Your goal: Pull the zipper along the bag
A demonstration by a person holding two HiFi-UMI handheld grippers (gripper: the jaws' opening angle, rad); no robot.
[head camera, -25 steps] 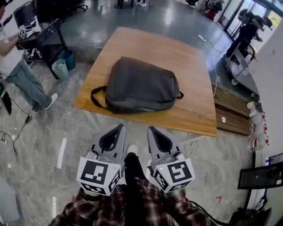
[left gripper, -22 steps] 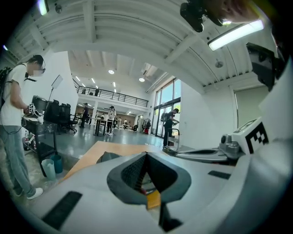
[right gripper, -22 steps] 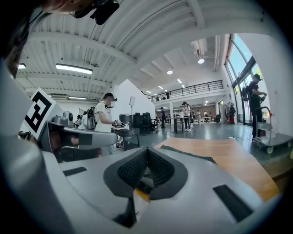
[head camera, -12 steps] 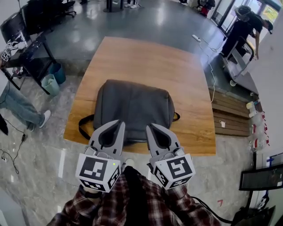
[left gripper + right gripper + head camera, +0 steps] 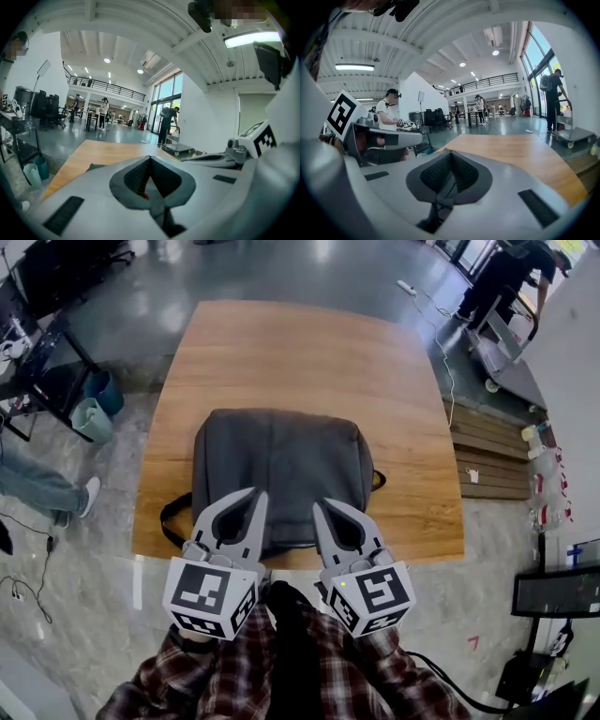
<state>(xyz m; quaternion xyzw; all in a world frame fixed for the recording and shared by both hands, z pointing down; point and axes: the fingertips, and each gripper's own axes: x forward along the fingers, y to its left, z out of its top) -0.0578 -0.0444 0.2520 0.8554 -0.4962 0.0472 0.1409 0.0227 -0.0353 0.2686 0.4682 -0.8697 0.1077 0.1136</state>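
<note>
The grey bag (image 5: 281, 470) lies flat toward the 6 o'clock edge of the wooden table (image 5: 300, 343), and its zipper pull cannot be made out. At the bag's 6 o'clock the left gripper (image 5: 256, 493) and right gripper (image 5: 320, 506) hover clenched and empty. Unless one of them pins the bag, tugging the zipper would likely drag it across the smooth wood.

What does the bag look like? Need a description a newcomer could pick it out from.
Find the big wooden table standing on the hall floor. On its near half a dark grey backpack lies flat. It is the only thing on the tabletop, and a black strap loops out from its near left corner.
</note>
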